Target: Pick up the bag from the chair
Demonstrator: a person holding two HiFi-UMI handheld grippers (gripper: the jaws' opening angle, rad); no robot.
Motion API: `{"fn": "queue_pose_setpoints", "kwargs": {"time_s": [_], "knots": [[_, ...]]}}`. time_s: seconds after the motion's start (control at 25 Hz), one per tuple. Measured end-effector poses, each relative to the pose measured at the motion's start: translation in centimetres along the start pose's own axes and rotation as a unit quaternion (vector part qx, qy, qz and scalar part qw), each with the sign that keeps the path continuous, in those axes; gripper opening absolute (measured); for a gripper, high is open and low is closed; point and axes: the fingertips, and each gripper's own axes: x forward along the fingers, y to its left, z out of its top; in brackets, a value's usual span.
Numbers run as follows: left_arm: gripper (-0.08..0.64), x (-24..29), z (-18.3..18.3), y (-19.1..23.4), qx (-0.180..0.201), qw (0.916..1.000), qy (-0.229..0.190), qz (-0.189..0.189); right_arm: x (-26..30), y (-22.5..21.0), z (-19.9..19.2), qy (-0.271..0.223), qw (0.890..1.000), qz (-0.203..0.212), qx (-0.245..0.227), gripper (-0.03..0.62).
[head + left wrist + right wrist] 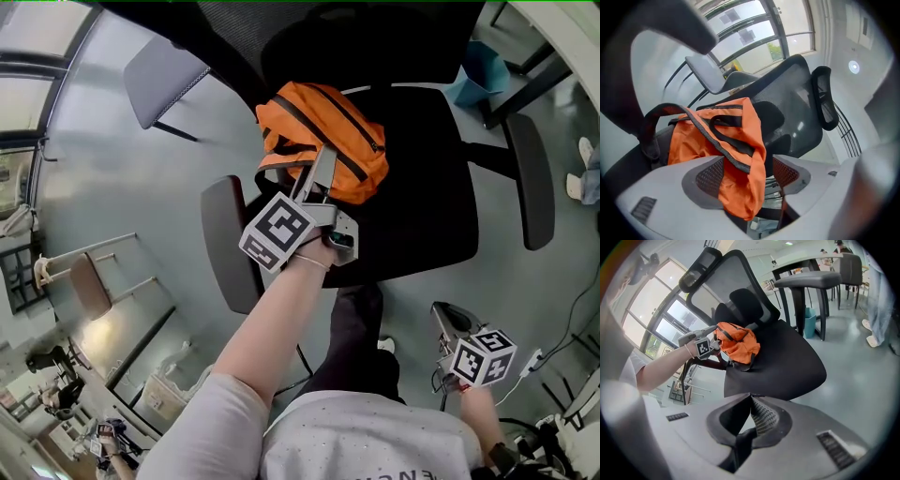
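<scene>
The left gripper (pixel 749 172) stood with its jaws spread wide, and a drooping fold of the orange fabric bag with black straps and black zip lines (pixel 323 141) hung between its mesh pads (pixel 710 176). The pads did not look pressed on the cloth, so I judge nothing was gripped yet. That bag lay slumped on the far left part of the black padded seat of the office chair (pixel 422 206), close against the backrest and just beside the dark left armrest (pixel 225 246).

The right gripper (pixel 751 401) was held low on the near right, well apart from the chair, with its jaws brought together on nothing.

The step in hand seemed to be the reach and set-up for the grasp: the claw was around a bit of fabric, but the bag was resting fully on the seat. The next move would call for closing on that fold or, better, on a black strap (pixel 726 133), since loose cloth may slip, then lifting straight up clear of the armrest and backrest.
</scene>
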Motion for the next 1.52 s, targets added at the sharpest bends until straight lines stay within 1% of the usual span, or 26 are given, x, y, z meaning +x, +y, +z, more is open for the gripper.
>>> {"fn": "queue_pose_setpoints", "kwargs": {"time_s": [0.12,0.16,0.2,0.28,0.36,0.4,0.48,0.56,0.6,0.64,0.68,0.72,0.76,0.8,0.84,0.96,1.0,1.16,1.32,1.44,1.52], "knots": [[0.325,0.7,0.4,1.3,-0.071,0.9973,-0.012,0.015,0.1,0.5,-0.1,0.003,1.000,0.005,-0.005,0.006],[0.325,0.8,0.6,1.7,-0.089,0.9956,-0.021,0.019,0.1,0.6,-0.2,0.003,1.000,0.005,-0.006,0.006],[0.325,0.9,1.0,2.0,-0.100,0.9942,-0.033,0.023,0.2,0.6,-0.2,0.004,1.000,0.006,-0.008,0.006],[0.314,0.8,2.0,2.1,-0.100,0.9925,-0.067,0.018,0.3,0.5,-0.2,0.004,1.000,0.005,-0.009,0.006],[0.270,0.7,3.4,1.1,-0.088,0.9912,-0.098,-0.013,0.2,0.3,-0.1,0.003,1.000,0.003,-0.009,0.006],[0.266,0.8,4.0,0.7,-0.085,0.9904,-0.104,-0.030,0.1,0.3,-0.1,0.001,1.000,0.002,-0.008,0.006],[0.234,1.6,4.3,0.5,-0.091,0.9900,-0.097,-0.048,-0.2,0.2,-0.1,-0.002,1.000,-0.001,-0.008,0.006],[0.236,2.6,3.8,1.1,-0.099,0.9914,-0.075,-0.039,-0.6,0.3,-0.3,-0.006,1.000,-0.003,-0.007,0.006],[0.244,3.1,3.4,1.3,-0.093,0.9935,-0.060,-0.027,-0.8,0.4,-0.3,-0.008,1.000,-0.003,-0.007,0.006],[0.245,3.5,2.8,1.4,-0.073,0.9964,-0.042,-0.011,-0.9,0.5,-0.4,-0.009,1.000,-0.003,-0.007,0.006],[0.250,4.0,2.1,1.4,-0.038,0.9991,-0.018,0.005,-1.1,0.6,-0.4,-0.010,1.000,-0.003,-0.008,0.006],[0.267,4.5,1.4,1.3,0.006,0.9997,0.008,0.021,-1.3,0.8,-0.5,-0.010,1.000,-0.004,-0.009,0.006],[0.269,4.9,0.7,1.2,0.050,0.9976,0.031,0.037,-1.5,0.9,-0.5,-0.011,1.000,-0.004,-0.010,0.006],[0.257,5.1,0.4,1.1,0.082,0.9945,0.045,0.048,-1.8,1.0,-0.6,-0.012,1.000,-0.006,-0.013,0.006],[0.236,5.2,0.3,1.0,0.098,0.9925,0.050,0.053,-2.1,1.1,-0.6,-0.014,1.000,-0.008,-0.016,0.006],[0.127,4.3,1.0,-0.1,0.116,0.9916,0.035,0.045,-3.1,1.0,-0.9,-0.020,0.999,-0.014,-0.021,0.006],[0.106,4.0,1.2,-0.7,0.121,0.9916,0.028,0.037,-3.3,1.0,-1.1,-0.021,0.999,-0.015,-0.021,0.006],[0.091,3.0,1.5,-2.8,0.117,0.9931,0.007,0.001,-4.3,1.0,-1.4,-0.027,0.999,-0.017,-0.028,0.006],[0.077,1.3,0.8,-4.6,0.139,0.9898,0.013,-0.030,-5.4,1.9,-2.0,-0.037,0.998,-0.014,-0.042,0.006],[0.072,0.0,0.0,-5.6,0.129,0.9899,0.015,-0.056,-6.8,2.1,-2.8,-0.039,0.996,-0.027,-0.070,0.006],[0.068,-0.9,-0.4,-6.6,0.131,0.9883,0.017,-0.077,-7.8,2.0,-3.4,-0.041,0.995,-0.034,-0.089,0.006]]}}
